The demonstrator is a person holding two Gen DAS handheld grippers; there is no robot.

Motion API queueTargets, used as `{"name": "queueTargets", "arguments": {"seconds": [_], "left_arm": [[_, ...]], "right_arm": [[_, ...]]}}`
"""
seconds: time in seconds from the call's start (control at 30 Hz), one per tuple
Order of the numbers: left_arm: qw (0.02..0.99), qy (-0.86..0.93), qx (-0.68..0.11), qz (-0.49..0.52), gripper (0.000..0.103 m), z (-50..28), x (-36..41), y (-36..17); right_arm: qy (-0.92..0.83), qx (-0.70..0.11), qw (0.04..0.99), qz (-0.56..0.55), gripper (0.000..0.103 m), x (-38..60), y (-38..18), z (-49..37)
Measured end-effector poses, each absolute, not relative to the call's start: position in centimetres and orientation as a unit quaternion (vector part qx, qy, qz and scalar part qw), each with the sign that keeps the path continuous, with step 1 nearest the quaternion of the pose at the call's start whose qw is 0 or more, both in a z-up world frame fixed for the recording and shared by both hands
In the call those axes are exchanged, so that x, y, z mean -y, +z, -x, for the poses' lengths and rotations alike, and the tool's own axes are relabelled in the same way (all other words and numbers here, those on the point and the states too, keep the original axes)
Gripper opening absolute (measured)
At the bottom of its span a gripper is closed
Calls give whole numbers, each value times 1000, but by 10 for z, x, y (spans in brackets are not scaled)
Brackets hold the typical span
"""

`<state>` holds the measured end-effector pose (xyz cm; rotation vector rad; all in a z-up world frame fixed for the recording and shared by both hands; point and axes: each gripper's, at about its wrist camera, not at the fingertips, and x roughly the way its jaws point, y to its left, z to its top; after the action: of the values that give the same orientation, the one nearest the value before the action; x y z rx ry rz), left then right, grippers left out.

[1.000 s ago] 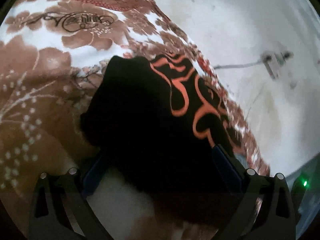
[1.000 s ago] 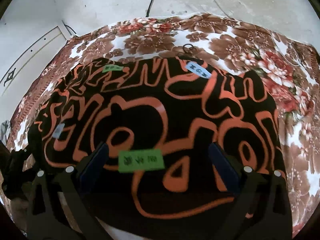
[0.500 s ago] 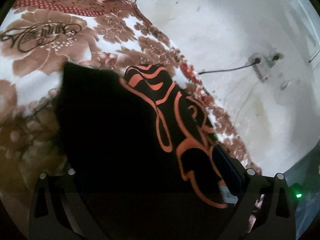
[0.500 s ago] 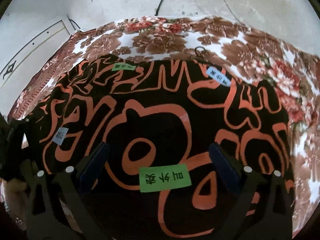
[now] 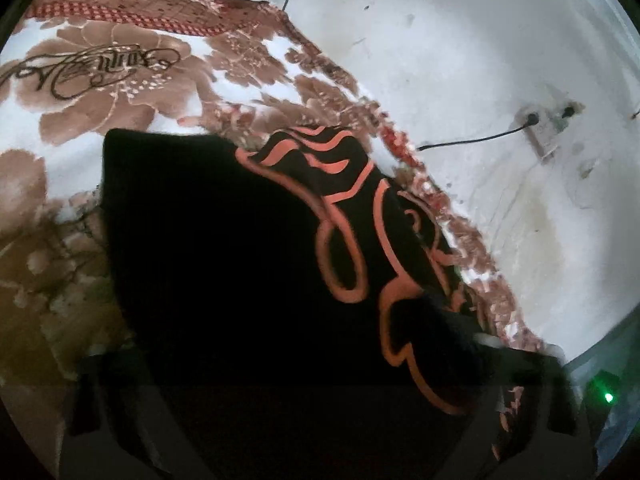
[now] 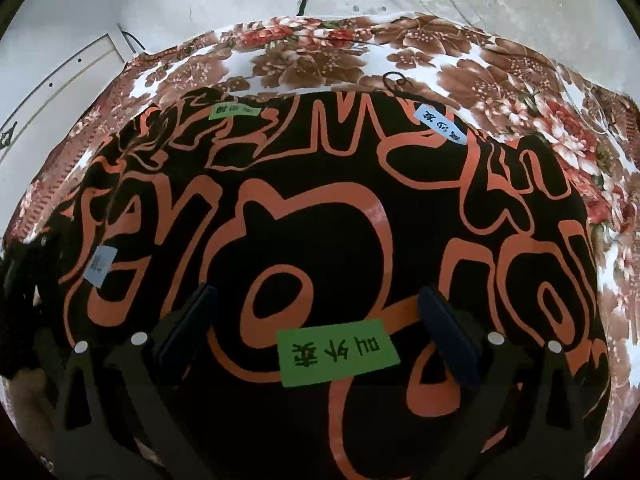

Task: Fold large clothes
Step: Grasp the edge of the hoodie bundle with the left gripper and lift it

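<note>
A large black garment with orange line print (image 6: 320, 220) lies spread over a floral blanket (image 6: 320, 60). Green (image 6: 338, 352) and blue (image 6: 440, 122) labels are stuck on it. My right gripper (image 6: 316, 332) hovers just above it, jaws wide apart with nothing between them. In the left wrist view the same garment (image 5: 240, 260) drapes over my left gripper (image 5: 304, 364) and hides both fingertips, its plain black underside facing the camera. The left gripper also shows at the far left edge of the right wrist view (image 6: 24, 276).
The floral blanket (image 5: 100, 92) covers a bed against a white wall (image 5: 460, 60). A wall socket with a black cable (image 5: 536, 122) sits on that wall. A white door or panel (image 6: 52, 76) stands at the left behind the bed.
The garment at the left gripper has risen and spread over the fingers, hiding the blue pads seen a second ago. The right gripper has moved closer to the garment's green label.
</note>
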<state>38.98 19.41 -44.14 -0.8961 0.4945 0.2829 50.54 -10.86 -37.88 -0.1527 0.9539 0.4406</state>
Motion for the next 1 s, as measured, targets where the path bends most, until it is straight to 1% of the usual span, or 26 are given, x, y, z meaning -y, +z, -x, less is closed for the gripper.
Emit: {"name": "queueTargets", "arguments": {"seconds": [0.03, 0.17, 0.27, 0.4, 0.57, 0.73, 0.83, 1.0], "left_arm": [[856, 134, -249, 433, 46, -393, -195, -441], [860, 125, -273, 413, 34, -398, -190, -425], [871, 137, -277, 382, 29, -397, -183, -403], [902, 150, -281, 290, 27, -406, -152, -355], [928, 127, -281, 207, 26, -425, -103, -297], [949, 112, -277, 96, 25, -439, -41, -255], [958, 104, -265, 35, 25, -441, -7, -233], [957, 83, -270, -61, 25, -460, 65, -212]], "right_arm": [[207, -454, 863, 83, 98, 106, -380, -504], [197, -455, 864, 89, 98, 104, -383, -504], [183, -456, 865, 102, 98, 101, -388, -501], [166, -468, 862, 108, 98, 99, -393, -502], [151, -493, 848, 122, 98, 94, -395, -510], [199, -519, 823, 116, 98, 104, -387, -522], [211, -521, 820, 104, 98, 134, -362, -524], [164, -466, 869, 24, 98, 249, -306, -515]]}}
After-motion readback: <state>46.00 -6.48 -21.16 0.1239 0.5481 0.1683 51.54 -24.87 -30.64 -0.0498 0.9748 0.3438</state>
